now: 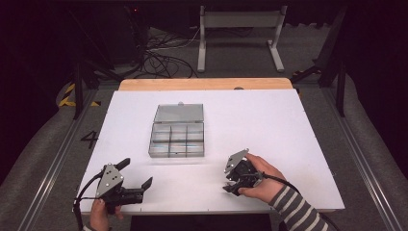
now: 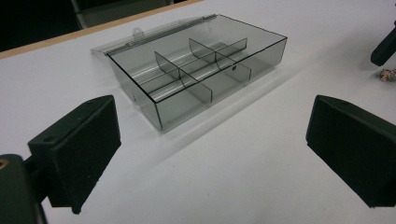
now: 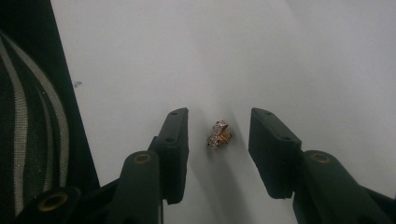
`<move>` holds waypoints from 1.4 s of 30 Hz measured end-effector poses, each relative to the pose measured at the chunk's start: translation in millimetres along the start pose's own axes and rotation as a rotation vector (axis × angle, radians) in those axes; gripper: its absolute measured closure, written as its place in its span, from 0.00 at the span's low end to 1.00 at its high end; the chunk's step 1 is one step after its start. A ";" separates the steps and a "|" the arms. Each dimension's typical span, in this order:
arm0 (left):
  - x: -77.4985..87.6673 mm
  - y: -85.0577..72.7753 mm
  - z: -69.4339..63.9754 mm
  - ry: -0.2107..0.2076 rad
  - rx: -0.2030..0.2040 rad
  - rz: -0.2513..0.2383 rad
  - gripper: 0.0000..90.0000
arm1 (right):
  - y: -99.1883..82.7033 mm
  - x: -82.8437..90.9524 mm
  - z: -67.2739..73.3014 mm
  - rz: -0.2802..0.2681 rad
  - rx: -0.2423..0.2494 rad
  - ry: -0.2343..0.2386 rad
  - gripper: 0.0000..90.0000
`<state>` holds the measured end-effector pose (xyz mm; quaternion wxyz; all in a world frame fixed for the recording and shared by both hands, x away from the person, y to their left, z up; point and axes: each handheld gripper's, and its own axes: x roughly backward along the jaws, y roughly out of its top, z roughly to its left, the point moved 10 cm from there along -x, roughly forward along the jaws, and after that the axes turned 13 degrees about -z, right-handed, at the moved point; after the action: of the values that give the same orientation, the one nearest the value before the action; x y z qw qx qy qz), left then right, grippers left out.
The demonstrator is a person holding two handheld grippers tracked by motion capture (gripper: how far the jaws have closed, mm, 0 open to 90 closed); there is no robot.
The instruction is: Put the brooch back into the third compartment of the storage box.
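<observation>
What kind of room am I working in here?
Probably a lab or recording rig, not a home: a white table on a metal frame, loose cables on grey carpet behind, dark surroundings, and a floor marking "4".

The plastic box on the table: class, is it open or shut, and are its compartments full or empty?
Open and empty. The box has its lid folded back flat on the table, and bare dividers show inside.
</observation>
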<state>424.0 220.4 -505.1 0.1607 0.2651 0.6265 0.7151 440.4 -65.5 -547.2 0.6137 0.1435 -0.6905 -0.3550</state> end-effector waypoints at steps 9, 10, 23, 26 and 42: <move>0.0 -0.1 0.1 0.000 -0.001 0.001 0.04 | -0.8 -2.3 0.0 0.018 0.018 -0.001 0.70; -0.1 0.0 0.1 0.000 0.000 0.000 0.04 | -0.9 -2.9 -0.3 0.017 0.027 0.002 0.71; 0.3 0.2 0.3 -0.002 -0.003 -0.001 0.04 | -1.0 -7.0 -0.8 0.050 0.050 -0.014 0.84; 0.2 0.2 -0.2 -0.003 0.000 -0.001 0.04 | -1.1 -8.0 0.5 0.050 0.045 -0.013 0.86; -0.1 0.2 -0.6 -0.003 0.004 -0.002 0.04 | 5.5 -4.7 0.4 0.034 0.071 -0.016 0.88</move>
<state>423.7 219.8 -504.9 0.1616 0.2660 0.6280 0.7132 442.3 -58.5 -547.0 0.6088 0.1507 -0.7097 -0.3208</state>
